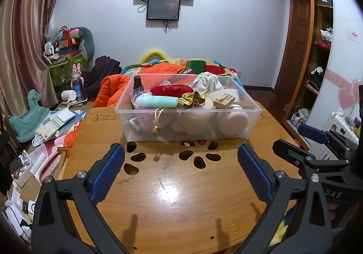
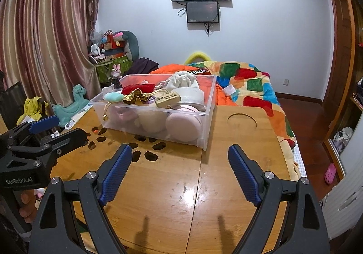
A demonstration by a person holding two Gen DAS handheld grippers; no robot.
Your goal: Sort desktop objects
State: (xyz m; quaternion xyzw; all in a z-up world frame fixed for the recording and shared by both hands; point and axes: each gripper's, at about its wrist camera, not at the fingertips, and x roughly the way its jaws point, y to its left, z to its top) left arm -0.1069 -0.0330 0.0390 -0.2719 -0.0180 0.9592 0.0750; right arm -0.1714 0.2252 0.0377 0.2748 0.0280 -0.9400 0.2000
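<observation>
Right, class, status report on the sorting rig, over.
Left gripper open, empty. Right gripper open, empty. Clear bin full, on table. Nothing in the way.

I'm looking at a glossy bamboo table (image 1: 172,188) with petal-shaped cutouts (image 1: 199,161) and a round recess (image 2: 241,120) in its top. Only a clear plastic bin (image 1: 188,127), packed full, sits on it.
</observation>
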